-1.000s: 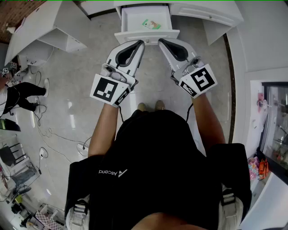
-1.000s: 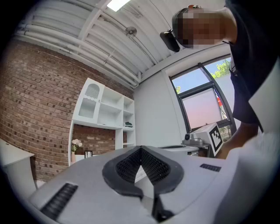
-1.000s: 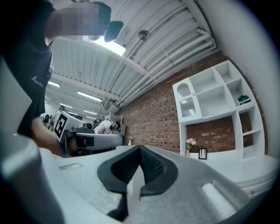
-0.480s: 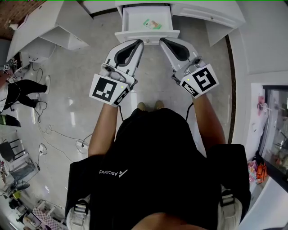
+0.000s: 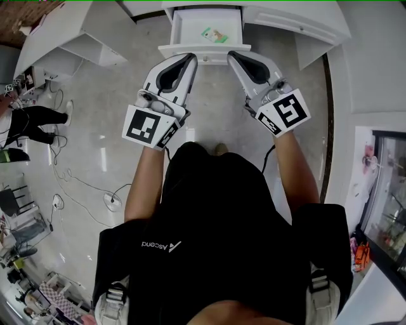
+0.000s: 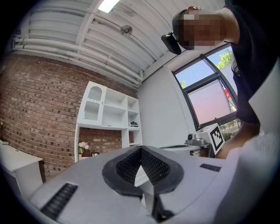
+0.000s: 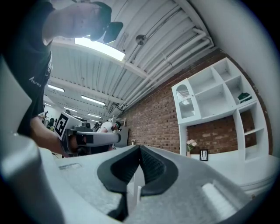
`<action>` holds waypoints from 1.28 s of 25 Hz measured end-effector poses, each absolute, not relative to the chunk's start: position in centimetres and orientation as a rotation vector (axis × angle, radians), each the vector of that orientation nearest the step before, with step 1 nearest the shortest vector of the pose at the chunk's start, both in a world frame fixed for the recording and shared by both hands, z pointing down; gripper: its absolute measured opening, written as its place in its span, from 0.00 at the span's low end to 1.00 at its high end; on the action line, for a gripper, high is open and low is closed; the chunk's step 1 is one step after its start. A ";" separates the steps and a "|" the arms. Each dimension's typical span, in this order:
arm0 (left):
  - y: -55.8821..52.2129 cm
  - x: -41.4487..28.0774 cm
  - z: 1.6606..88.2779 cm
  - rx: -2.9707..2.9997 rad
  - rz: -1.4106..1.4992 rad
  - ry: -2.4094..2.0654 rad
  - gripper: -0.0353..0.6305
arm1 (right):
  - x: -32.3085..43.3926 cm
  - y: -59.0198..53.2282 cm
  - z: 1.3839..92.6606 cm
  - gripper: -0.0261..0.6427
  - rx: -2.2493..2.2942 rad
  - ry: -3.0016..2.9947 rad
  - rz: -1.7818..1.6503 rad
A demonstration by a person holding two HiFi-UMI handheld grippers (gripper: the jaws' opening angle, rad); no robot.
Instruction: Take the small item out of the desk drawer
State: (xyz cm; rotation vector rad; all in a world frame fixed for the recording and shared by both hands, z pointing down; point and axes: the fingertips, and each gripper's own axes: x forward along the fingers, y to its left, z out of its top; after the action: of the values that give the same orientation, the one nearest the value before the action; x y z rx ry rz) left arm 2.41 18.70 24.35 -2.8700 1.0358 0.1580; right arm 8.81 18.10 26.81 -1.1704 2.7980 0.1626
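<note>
Two shut claws before the open drawer, with the item lying inside.

Both the left claw and the right claw have their jaws closed tip to tip with nothing between them. They sit side by side, angled toward each other, tips just at the front panel of the pulled-out drawer — whether they touch it cannot be told. A small green-and-white packet lies flat on the drawer's bottom, right of centre, apart from both claws. The drawer juts from a white bench.
</note>
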 end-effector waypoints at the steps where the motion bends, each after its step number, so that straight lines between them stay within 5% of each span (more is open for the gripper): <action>1: 18.5 2.7 24.5 -2.868 0.154 1.045 0.05 | 9.3 17.9 26.9 0.04 -1.169 2.799 0.162; 32: -6.7 -2.1 27.5 -2.909 0.167 1.003 0.05 | 4.8 -7.2 31.5 0.04 -1.277 2.938 0.162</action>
State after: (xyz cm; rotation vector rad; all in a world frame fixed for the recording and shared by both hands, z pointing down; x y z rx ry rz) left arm -2.12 -6.68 27.47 -2.9085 1.0026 0.1671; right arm 4.78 -7.19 31.51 -1.2775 2.9380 0.1624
